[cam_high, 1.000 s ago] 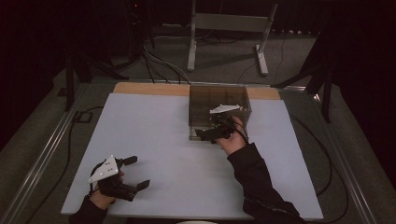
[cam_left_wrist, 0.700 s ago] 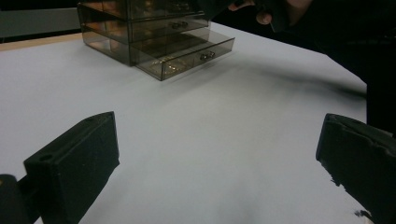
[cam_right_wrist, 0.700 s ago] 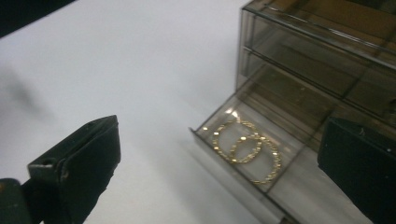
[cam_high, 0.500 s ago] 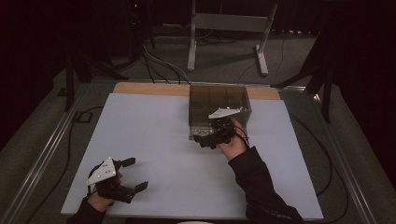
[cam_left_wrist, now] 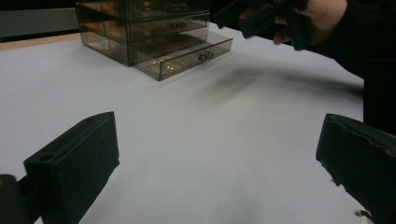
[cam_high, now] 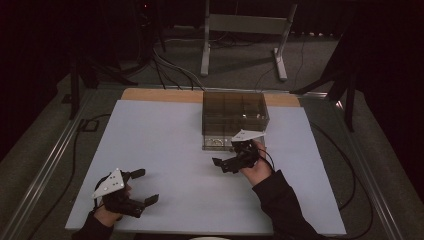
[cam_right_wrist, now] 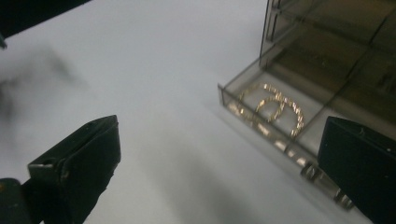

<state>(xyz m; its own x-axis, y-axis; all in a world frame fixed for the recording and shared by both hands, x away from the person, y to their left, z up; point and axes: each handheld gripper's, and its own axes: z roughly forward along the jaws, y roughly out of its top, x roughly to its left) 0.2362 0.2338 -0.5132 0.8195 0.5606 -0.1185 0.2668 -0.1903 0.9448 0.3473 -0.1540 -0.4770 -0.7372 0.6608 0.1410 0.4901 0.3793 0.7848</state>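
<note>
The bottom drawer [cam_right_wrist: 275, 121] of the smoky clear drawer box [cam_high: 235, 112] stood pulled out toward the person, and gold hoop earrings [cam_right_wrist: 273, 108] lay inside it on its floor. The box sat at the far middle of the white counter [cam_high: 165, 140], its upper drawers shut as far as the left gripper view showed.

The right gripper [cam_high: 226, 164] hovered just in front of the open drawer, a little to its left, its jaws spread wide and empty. In its own view the drawer's front edge with a small knob lay near its right jaw without touching it. The left gripper [cam_high: 145, 187] rested well apart at the near left corner of the counter, its jaws likewise wide apart with nothing between them.

By my reading, the opening of the drawer was done and the earrings were in place. What remained was most likely either lifting them out or pushing the drawer shut; the pictures did not settle which.
</note>
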